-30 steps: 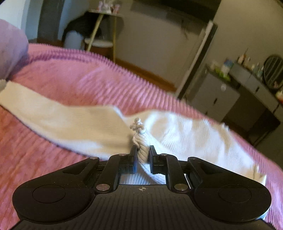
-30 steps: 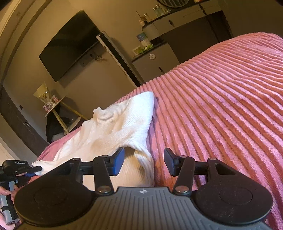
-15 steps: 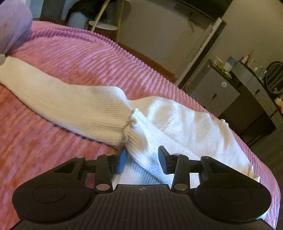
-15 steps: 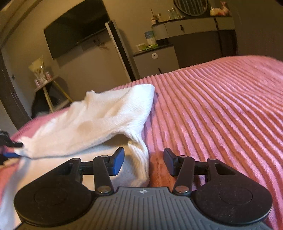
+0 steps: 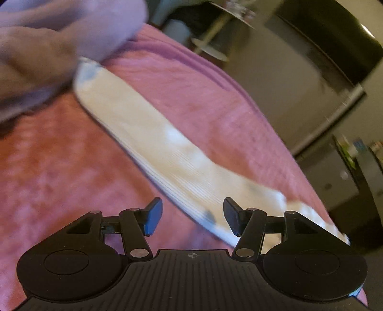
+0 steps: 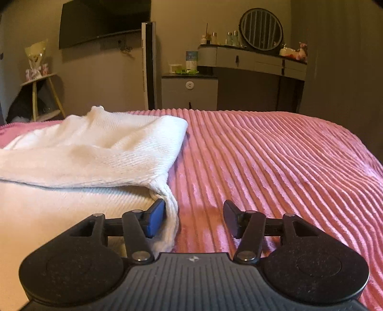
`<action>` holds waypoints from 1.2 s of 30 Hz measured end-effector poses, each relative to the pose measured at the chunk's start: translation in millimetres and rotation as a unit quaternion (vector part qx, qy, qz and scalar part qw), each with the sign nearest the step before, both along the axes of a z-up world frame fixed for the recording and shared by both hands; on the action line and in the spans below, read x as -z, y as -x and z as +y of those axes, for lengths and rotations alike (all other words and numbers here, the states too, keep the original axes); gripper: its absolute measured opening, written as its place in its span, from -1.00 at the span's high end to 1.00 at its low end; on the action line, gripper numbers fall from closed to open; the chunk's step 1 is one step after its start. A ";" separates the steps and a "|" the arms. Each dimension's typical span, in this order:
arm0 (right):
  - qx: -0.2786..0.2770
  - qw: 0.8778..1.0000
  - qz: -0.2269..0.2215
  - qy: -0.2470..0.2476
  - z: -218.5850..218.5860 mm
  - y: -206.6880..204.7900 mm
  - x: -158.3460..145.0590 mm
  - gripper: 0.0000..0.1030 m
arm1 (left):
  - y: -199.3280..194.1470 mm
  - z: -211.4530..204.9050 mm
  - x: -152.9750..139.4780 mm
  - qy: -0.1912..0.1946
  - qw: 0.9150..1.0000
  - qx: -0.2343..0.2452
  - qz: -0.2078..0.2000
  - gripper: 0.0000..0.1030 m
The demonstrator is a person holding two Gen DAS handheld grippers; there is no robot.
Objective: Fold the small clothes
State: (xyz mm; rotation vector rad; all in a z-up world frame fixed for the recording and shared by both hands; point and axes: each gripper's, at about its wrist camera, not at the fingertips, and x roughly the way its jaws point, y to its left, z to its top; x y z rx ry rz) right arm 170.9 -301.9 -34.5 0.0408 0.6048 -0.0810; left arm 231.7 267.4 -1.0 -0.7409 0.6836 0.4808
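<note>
A white ribbed knit garment (image 6: pixel 91 148) lies on the pink corduroy bedspread (image 6: pixel 275 162), one part folded over another. In the left wrist view, which is blurred, its long sleeve (image 5: pixel 153 143) runs diagonally from upper left to lower right. My left gripper (image 5: pixel 191 219) hovers over the sleeve's lower edge with its jaws opening and nothing pinched. My right gripper (image 6: pixel 194 220) sits at the garment's right edge. Its jaws are opening, the left pad beside the cloth's hanging corner (image 6: pixel 171 210), the right pad over bare bedspread.
A lilac pillow (image 5: pixel 59 43) lies at the sleeve's far end. Beyond the bed stand a small wooden side table (image 6: pixel 40 95), a grey cabinet (image 6: pixel 189 91), a dressing table with a round mirror (image 6: pixel 261 28) and a wall television (image 6: pixel 103 21).
My left gripper let go of the bunched white cloth, opened, and swung left along the sleeve toward the pillow. The right gripper rolled level and stayed at the garment's edge.
</note>
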 end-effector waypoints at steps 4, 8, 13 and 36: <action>0.004 1.000 -0.018 -0.024 -2.0 1.5 -3.2 -0.02 | -6.9 32.6 7.0 -0.024 0.999 -0.033 0.019 -0.16; -0.009 0.998 -0.055 -0.015 3.6 8.5 -9.9 0.10 | -18.7 62.0 14.8 0.004 0.998 -0.067 0.002 -0.14; -0.014 0.996 -0.075 -0.045 -2.2 9.9 -16.5 0.10 | -29.8 86.4 18.2 0.010 0.995 -0.095 -0.015 -0.13; -0.037 0.981 -0.120 -0.150 -21.0 28.2 -40.9 0.10 | -45.2 -249.3 -88.7 -0.159 0.913 0.359 -0.110 0.52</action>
